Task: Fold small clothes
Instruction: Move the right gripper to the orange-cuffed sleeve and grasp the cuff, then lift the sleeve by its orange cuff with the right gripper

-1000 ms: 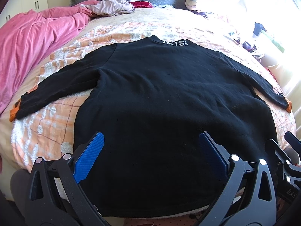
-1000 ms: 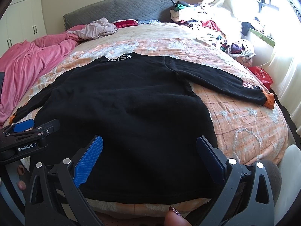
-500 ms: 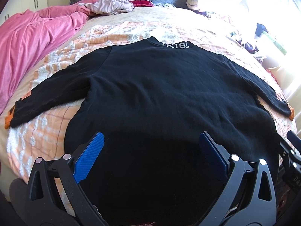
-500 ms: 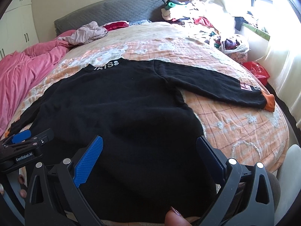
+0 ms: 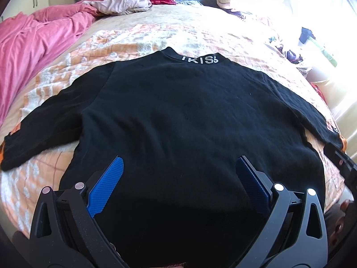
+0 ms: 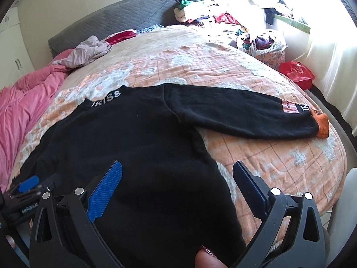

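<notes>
A black long-sleeved sweater (image 5: 178, 120) with white letters on its collar (image 5: 199, 59) lies flat on the bed, both sleeves spread out. It also shows in the right wrist view (image 6: 133, 138), where its right sleeve (image 6: 245, 116) ends in an orange cuff (image 6: 322, 124). My left gripper (image 5: 179, 169) is open and empty above the sweater's lower part. My right gripper (image 6: 177, 174) is open and empty above the sweater's lower right side. The hem is hidden under the grippers.
The bed has an orange and white quilt (image 6: 279, 156). A pink blanket (image 5: 33, 40) lies along the left side. Loose clothes (image 6: 89, 51) lie near the grey headboard (image 6: 116, 20). A clothes pile (image 6: 223, 15) and a red bag (image 6: 296, 73) are at the right.
Both grippers have moved forward over the sweater and lower. The right gripper has also swung to the right, so the right sleeve is now more central. Both stay open.
</notes>
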